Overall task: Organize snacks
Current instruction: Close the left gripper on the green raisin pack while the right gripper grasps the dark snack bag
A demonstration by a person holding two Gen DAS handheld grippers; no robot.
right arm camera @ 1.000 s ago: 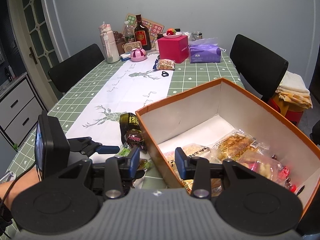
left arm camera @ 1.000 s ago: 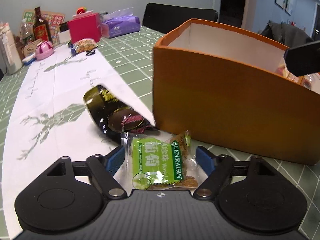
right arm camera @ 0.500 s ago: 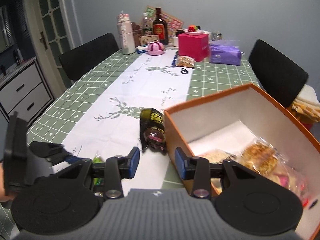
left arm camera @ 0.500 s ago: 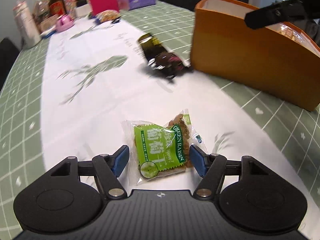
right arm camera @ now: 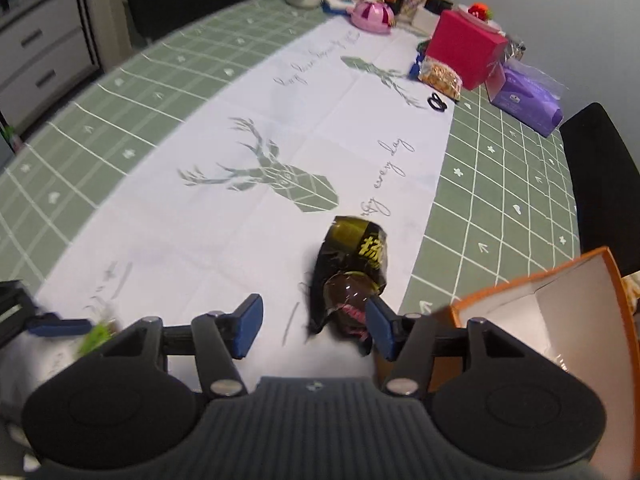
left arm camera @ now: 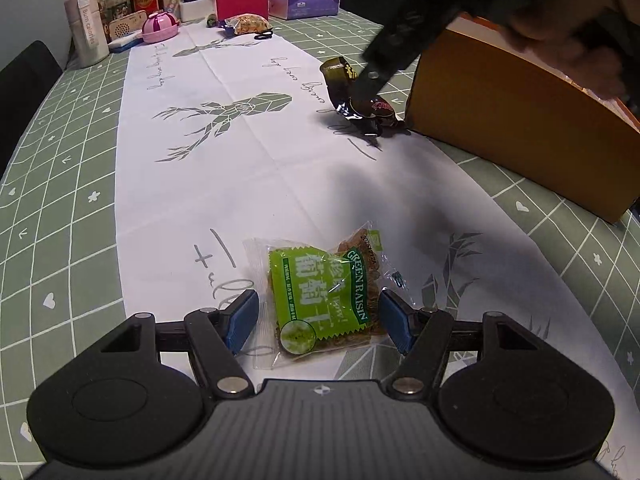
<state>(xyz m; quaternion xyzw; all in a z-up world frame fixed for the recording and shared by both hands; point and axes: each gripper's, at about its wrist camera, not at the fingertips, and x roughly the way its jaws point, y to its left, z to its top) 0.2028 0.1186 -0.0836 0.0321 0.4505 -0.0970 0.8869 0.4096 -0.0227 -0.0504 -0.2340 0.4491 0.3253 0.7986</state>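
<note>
2 snacks lie loose on the tabletop (left arm camera: 72,184). At the left, the left claw (left arm camera: 318,316) has its jaws closed in about the crinkly clear-and-green raisin packet (left arm camera: 324,300); its film could slip out. At the right, the right claw (right arm camera: 314,322), over the orange cardboard box (right arm camera: 560,300) 1 second ago, has just been opening around the glossy dark snack wrapper (right arm camera: 352,268) and may snag it.
</note>
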